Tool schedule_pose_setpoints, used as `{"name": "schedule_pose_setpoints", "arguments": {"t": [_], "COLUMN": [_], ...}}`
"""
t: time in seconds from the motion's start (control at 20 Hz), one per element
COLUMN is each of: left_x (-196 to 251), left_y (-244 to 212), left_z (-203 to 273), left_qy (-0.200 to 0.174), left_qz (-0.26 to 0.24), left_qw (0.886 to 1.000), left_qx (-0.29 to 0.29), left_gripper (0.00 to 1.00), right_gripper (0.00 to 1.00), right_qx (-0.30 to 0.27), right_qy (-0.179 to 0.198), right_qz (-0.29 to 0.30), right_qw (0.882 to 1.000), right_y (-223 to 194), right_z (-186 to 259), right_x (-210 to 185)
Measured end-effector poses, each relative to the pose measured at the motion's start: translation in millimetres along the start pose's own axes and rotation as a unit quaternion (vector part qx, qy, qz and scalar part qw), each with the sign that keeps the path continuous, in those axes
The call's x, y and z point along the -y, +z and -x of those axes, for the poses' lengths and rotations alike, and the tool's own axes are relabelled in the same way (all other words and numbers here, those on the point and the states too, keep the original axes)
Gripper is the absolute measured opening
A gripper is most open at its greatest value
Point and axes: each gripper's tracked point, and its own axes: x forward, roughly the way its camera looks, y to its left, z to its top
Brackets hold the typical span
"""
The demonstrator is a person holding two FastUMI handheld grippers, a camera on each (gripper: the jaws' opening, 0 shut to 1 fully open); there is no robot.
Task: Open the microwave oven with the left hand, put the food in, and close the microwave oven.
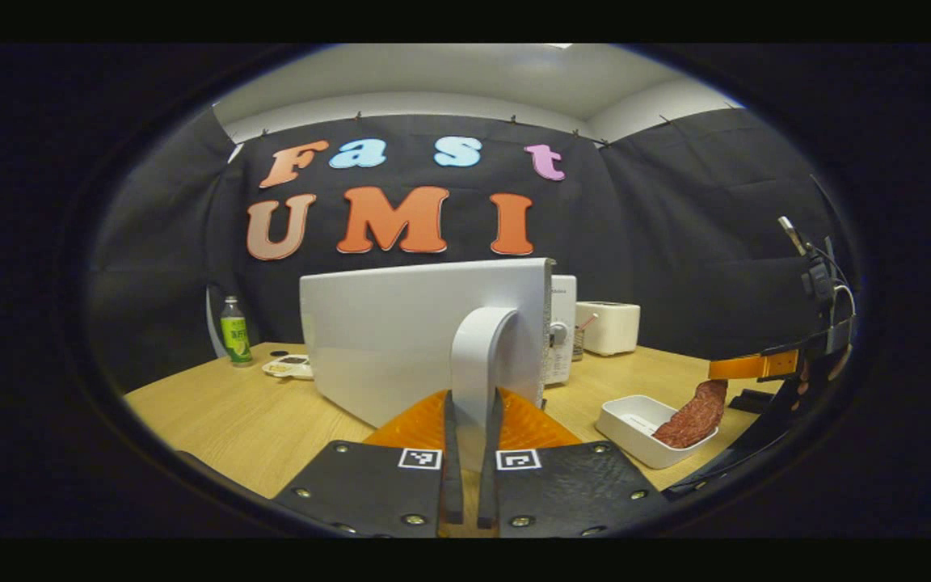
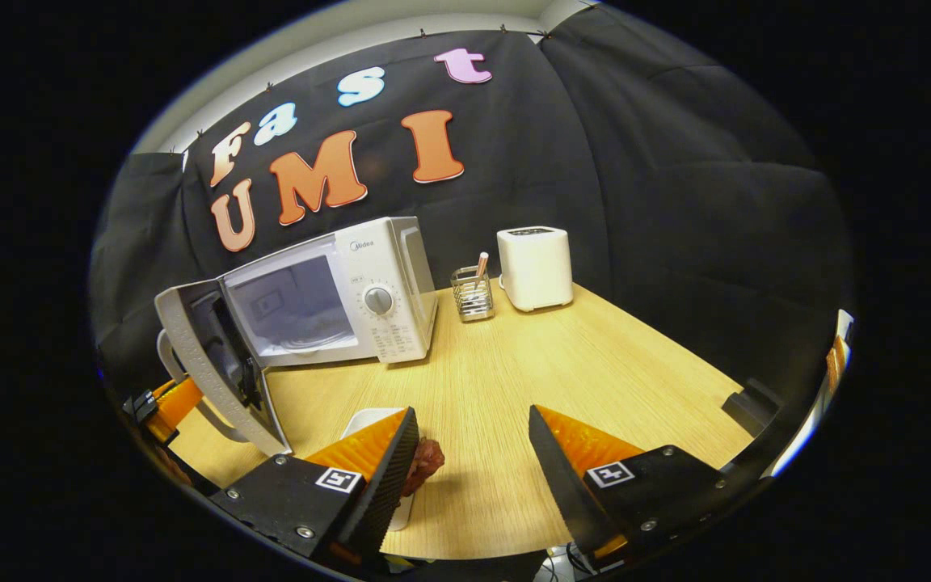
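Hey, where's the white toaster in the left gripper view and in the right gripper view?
Left gripper view: toaster right of centre, beyond the open microwave door.
Right gripper view: toaster upper centre, right of the microwave.
Shared landmark: the microwave door.

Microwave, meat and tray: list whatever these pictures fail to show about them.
- Microwave inside: in the left gripper view, the open door blocks it.
- Meat: in the right gripper view, mostly behind one finger of the right gripper; contact unclear.
- Tray: same view, largely covered by that finger.
- Dish contents: left gripper view, too small.
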Motion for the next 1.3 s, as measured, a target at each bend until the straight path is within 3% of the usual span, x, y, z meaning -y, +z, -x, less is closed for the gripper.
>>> {"name": "schedule_pose_setpoints", "arguments": {"t": [0.3, 0.55, 0.7, 0.75, 1.05, 1.15, 1.25, 1.3], "left_x": [-57.5, -114.2, -154.0, -165.1, -196.3, -199.5, -201.6, -202.5], "left_y": [0.4, 1.7, 1.2, 0.9, 1.8, -0.1, 3.8, 4.4], "left_z": [48.0, 77.5, 89.7, 91.6, 100.3, 101.4, 104.3, 104.9], "left_qy": [0.030, 0.062, 0.090, 0.092, 0.064, 0.059, 0.061, 0.063], "left_qz": [0.003, 0.000, 0.000, 0.001, -0.003, 0.000, -0.009, -0.009], "left_qw": [1.000, 0.998, 0.996, 0.996, 0.998, 0.998, 0.998, 0.998], "left_qx": [0.007, 0.010, 0.016, 0.017, 0.014, 0.008, 0.010, 0.011], "left_gripper": [0.09, 0.11, 0.06, 0.08, 0.08, 0.26, 0.27, 0.36], "right_gripper": [0.85, 0.74, 0.64, 0.54, 0.32, 0.26, 0.18, 0.17], "right_qx": [-0.018, -0.036, -0.049, -0.051, -0.063, -0.061, -0.061, -0.059], "right_qy": [0.002, 0.006, 0.009, 0.011, 0.013, 0.031, 0.039, 0.038], "right_qz": [-0.028, -0.065, -0.107, -0.126, -0.181, -0.199, -0.192, -0.177], "right_qw": [0.999, 0.997, 0.993, 0.991, 0.981, 0.978, 0.979, 0.982], "right_y": [-13.1, -22.4, -27.2, -26.8, -26.8, -17.7, -12.8, -9.7], "right_z": [4.4, 2.1, 2.3, 2.2, -12.1, -11.8, -8.5, -8.5], "right_x": [-14.4, -21.3, -22.8, -24.0, -36.8, -50.5, -58.2, -61.1]}}
